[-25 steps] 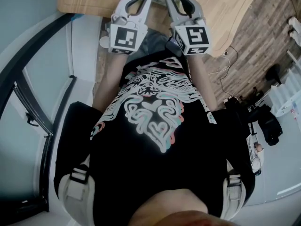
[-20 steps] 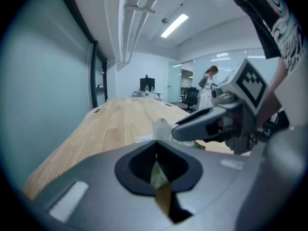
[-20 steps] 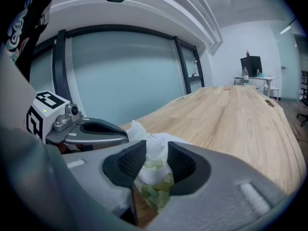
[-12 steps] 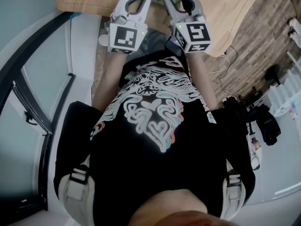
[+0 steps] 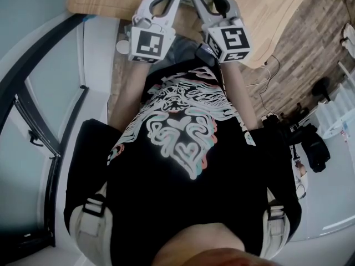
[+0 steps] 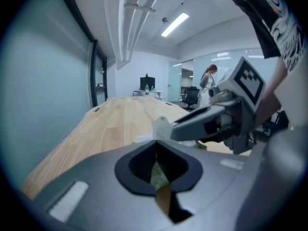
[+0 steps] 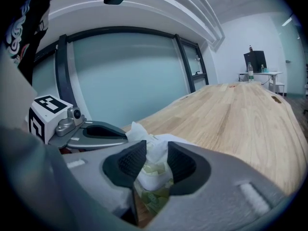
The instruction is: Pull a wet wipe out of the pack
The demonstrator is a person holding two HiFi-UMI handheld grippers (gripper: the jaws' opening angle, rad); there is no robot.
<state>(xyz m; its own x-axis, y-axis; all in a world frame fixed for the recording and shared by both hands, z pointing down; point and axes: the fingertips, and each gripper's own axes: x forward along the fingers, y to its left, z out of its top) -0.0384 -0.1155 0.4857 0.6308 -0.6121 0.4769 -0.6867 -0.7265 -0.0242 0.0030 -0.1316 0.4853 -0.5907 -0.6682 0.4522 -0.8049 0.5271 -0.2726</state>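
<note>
On one wooden table [image 7: 231, 124], the right gripper [image 7: 155, 150], its jaws just opened wide, flanks one white wipe [image 7: 144, 136] (sticking up from one green pack [image 7: 154, 196]), with the left gripper [image 6: 155, 148] pinched closed at its 9 o'clock.

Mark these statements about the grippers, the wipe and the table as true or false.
1. The table is wooden. True.
2. The right gripper's jaws are pressed together. False: they stand apart, having just been opening, with the wipe between them.
3. The wipe is blue. False: it is white.
4. The left gripper and the right gripper sit side by side. True.
5. The pack under the wipe looks greenish. True.
</note>
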